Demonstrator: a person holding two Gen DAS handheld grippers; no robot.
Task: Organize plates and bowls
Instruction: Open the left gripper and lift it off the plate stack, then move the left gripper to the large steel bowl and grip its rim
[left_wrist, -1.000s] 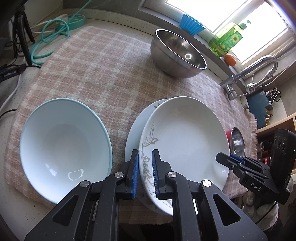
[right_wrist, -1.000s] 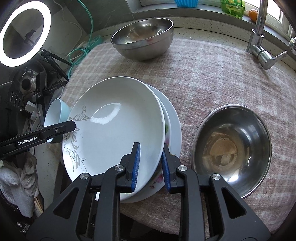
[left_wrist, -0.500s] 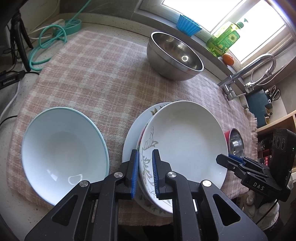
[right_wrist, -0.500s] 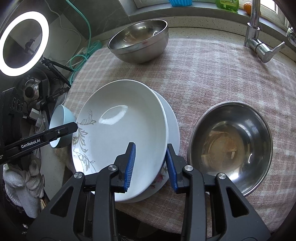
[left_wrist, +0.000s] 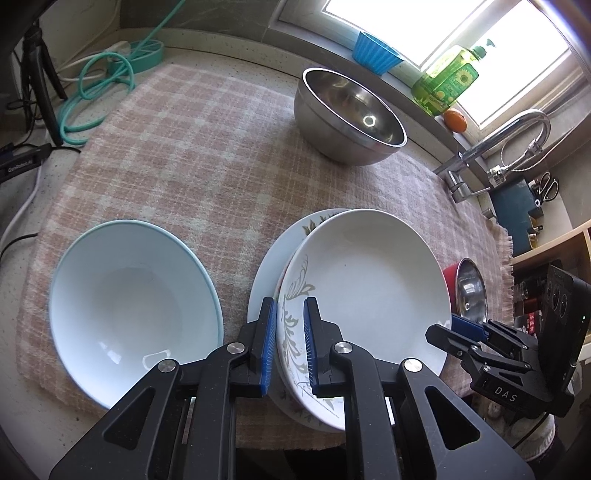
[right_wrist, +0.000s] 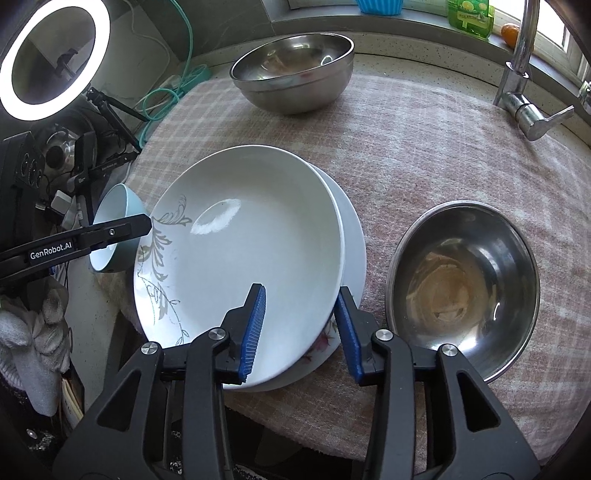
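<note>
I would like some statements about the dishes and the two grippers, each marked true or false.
1. The white leaf-pattern plate lies on top of other plates. True.
2. The left gripper is clamped on that plate's rim. True.
3. The right gripper grips the plate firmly. False: its fingers are opening and stand clear of the rim.
4. The light blue bowl sits inside a steel bowl. False: it sits alone on the checked cloth.
5. Two steel bowls are visible. True.

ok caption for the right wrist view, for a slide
Right gripper opening around the rim of the top plate, stacked beside a steel bowl on the checked cloth.
</note>
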